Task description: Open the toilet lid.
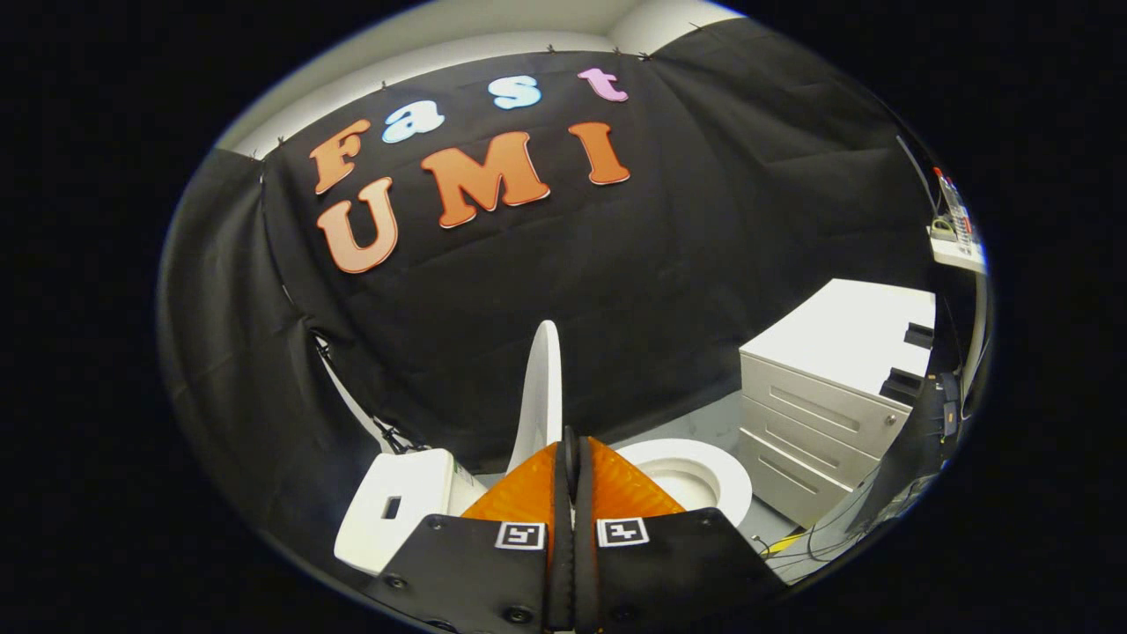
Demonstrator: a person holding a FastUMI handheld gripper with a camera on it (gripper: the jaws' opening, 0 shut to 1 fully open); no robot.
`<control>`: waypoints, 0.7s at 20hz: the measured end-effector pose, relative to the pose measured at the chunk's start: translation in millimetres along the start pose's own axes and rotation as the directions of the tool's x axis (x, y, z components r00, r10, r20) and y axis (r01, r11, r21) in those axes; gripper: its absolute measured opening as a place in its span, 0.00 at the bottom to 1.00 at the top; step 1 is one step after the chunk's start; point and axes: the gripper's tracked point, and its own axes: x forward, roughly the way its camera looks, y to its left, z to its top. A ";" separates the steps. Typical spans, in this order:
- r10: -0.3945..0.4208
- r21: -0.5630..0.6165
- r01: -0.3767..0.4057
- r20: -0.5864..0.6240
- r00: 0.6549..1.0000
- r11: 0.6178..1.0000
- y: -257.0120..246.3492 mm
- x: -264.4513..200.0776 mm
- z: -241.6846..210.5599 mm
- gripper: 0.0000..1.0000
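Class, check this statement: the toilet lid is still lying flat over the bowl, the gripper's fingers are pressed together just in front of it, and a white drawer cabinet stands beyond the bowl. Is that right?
Not quite. In the gripper view the toilet lid stands raised, nearly upright, above the open bowl, not flat over it. The rest holds: the gripper has its fingers pressed together just in front of the lid, and the white drawer cabinet stands beyond the bowl.

white plastic toilet lid (539, 396) | raised, standing upright on edge, seen edge-on | just beyond the fingertips | between white cistern (396, 506) and open white oval toilet seat (696, 471) | bowl uncovered
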 end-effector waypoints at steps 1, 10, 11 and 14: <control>0.010 -0.012 -0.010 0.003 1.000 1.000 8.7 -1.9 0.6 0.08; 0.110 -0.094 -0.107 0.025 0.994 0.990 84.2 -19.3 -3.6 0.08; 0.118 -0.099 -0.115 0.025 0.993 0.988 90.1 -21.6 -4.9 0.08; 0.145 -0.122 -0.141 0.026 0.989 0.982 112.1 -26.0 -7.9 0.08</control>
